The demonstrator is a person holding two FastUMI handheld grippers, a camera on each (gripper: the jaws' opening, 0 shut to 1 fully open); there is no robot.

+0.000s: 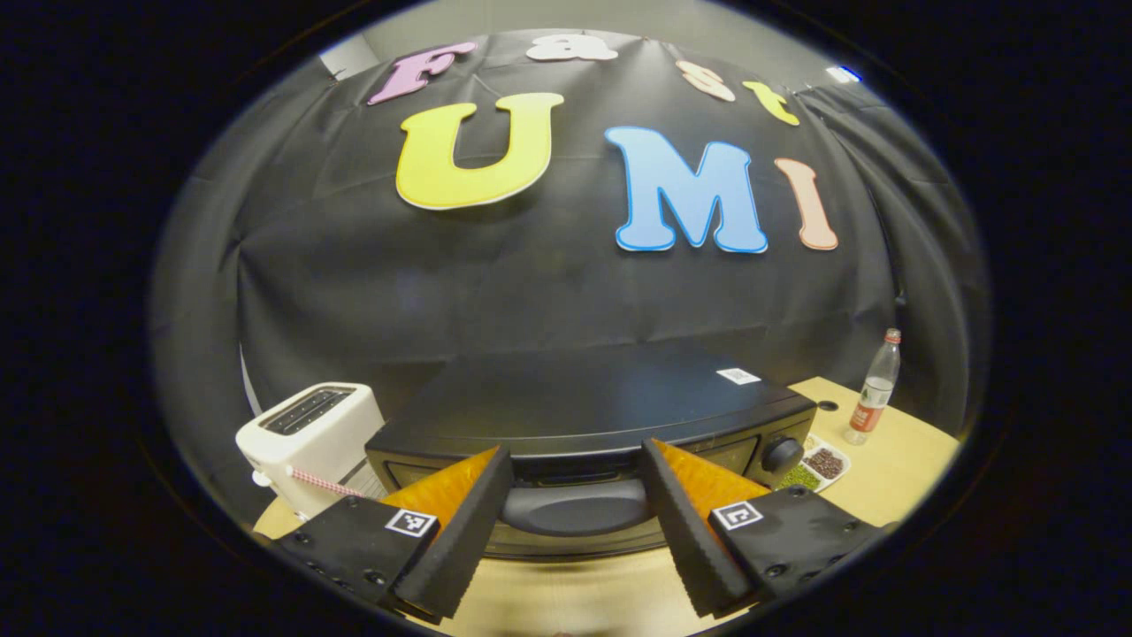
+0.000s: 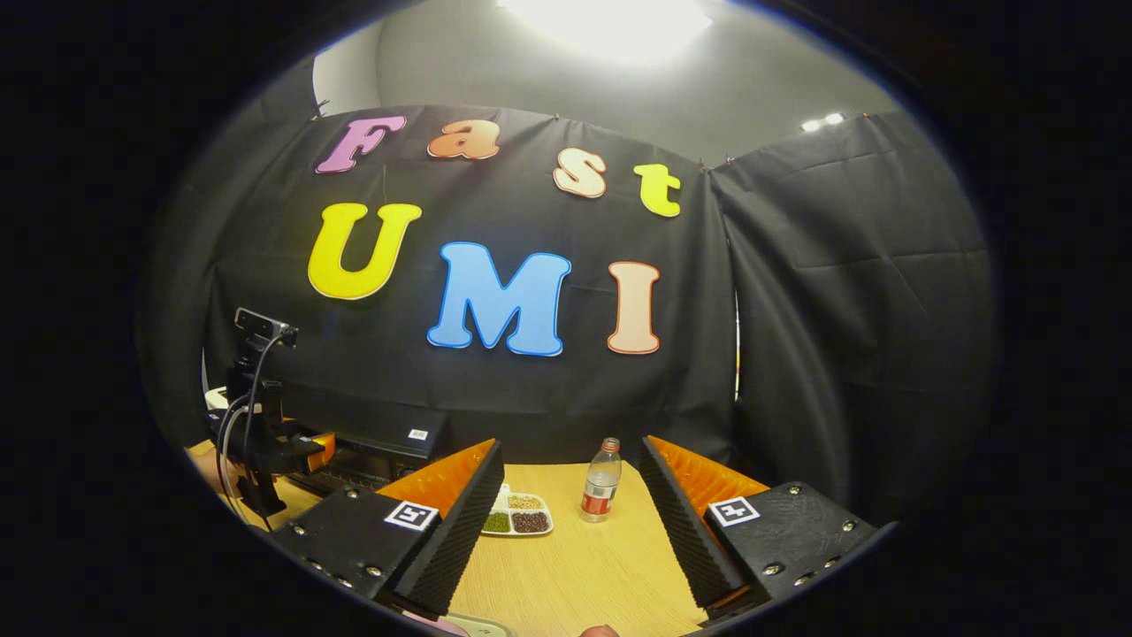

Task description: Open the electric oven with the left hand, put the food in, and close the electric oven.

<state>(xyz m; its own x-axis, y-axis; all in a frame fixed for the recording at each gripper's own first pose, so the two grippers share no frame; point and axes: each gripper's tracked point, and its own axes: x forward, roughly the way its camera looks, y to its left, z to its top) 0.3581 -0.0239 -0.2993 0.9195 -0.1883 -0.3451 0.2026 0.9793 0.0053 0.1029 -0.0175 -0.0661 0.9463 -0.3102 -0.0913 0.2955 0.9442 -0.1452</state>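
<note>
Ahead of the left gripper (image 1: 575, 531), in the left gripper view, the oven (image 1: 601, 416) sat shut on the surface (image 1: 893, 460), its door handle (image 1: 575, 509) lying right between the wide-spread fingers and just beyond their tips. Nothing was held. A toaster (image 1: 309, 433) stood just beside the oven on one side; a tray (image 1: 818, 466) of food and a bottle (image 1: 874, 389) stood on the other. The likely trouble was a poor hold: if the fingers closed short of the handle or too high, they could slip off, and a hard pull might drag the whole oven forward instead of dropping the door.

Across the right gripper view, the right gripper (image 2: 570, 522) was also spread wide and empty, poised above the surface (image 2: 584, 566). Its tray (image 2: 517, 518) lay near and just ahead, by one finger, with the bottle (image 2: 601, 482) close beside it. The oven (image 2: 371, 451) stood well off to the side, with the left gripper (image 2: 274, 451) at its front. A careless reach for the tray could tip the bottle.
</note>
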